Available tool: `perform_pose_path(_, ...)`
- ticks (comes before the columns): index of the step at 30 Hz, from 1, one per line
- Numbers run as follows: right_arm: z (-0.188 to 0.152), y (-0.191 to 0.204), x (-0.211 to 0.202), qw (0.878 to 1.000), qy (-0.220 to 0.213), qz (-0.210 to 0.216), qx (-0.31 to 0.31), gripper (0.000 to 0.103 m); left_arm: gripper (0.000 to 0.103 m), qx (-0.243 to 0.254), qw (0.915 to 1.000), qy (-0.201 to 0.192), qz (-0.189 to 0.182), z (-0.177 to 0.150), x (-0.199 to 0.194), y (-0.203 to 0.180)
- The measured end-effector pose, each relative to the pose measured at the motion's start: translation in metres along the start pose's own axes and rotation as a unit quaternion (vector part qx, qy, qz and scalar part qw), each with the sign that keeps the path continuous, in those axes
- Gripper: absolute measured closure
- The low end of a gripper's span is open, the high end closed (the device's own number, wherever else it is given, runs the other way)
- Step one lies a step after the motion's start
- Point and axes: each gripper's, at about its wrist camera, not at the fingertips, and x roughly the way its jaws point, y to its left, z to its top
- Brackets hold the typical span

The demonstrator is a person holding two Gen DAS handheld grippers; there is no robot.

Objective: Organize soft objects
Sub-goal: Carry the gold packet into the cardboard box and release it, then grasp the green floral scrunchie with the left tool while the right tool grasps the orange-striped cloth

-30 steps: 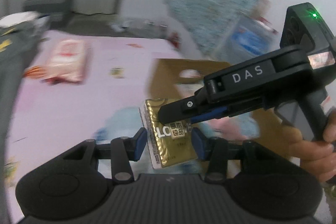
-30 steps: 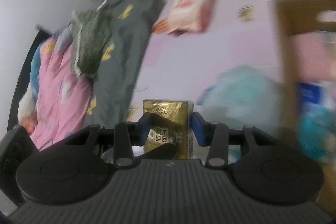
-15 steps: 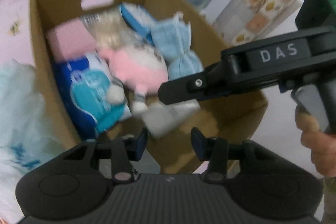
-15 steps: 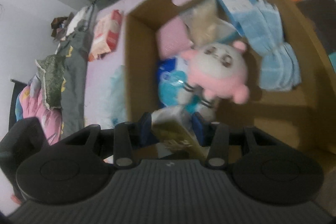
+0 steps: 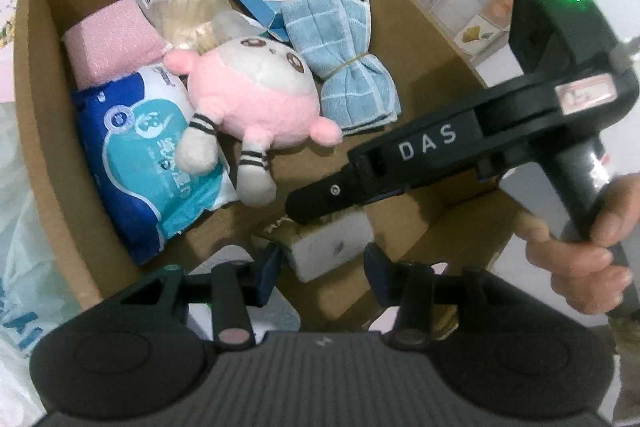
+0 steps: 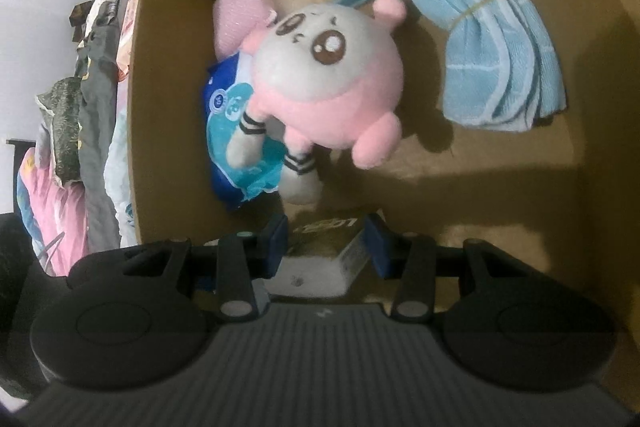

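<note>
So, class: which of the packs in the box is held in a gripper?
The gold tissue pack, clamped by the right gripper; the blue-and-teal pack lies loose under the plush.

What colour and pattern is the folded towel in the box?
Light blue with a white grid of lines, the towel shows best in the left wrist view.

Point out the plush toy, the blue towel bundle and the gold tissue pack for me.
Plush toy [image 6: 320,83]: right wrist view, on its white face.
Towel bundle [image 5: 344,55]: left wrist view, on the checked cloth above the band.
Gold tissue pack [image 6: 320,267]: right wrist view, on its white end between the tongs.
</note>
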Motion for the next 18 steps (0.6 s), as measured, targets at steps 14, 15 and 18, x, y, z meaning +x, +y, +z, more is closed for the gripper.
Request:
perform_pose_path(14, 0.004, 0.007, -0.011, 0.999, -0.03, 0.011, -0.004, 0.061, 0.055, 0.017, 0.9955, -0.092, 0.019, -0.009, -0.074, 0.013)
perform_pose_path(15, 0.002, 0.009, -0.012, 0.999, -0.03, 0.012, -0.006, 0.061, 0.055, 0.019, 0.9948, -0.097, 0.023, -0.012, -0.078, 0.014)
perform_pose_path(18, -0.002, 0.01, -0.015, 0.999, -0.029, 0.015, -0.004, 0.061, 0.054, 0.02, 0.9927, -0.115, 0.03, -0.022, -0.095, 0.023)
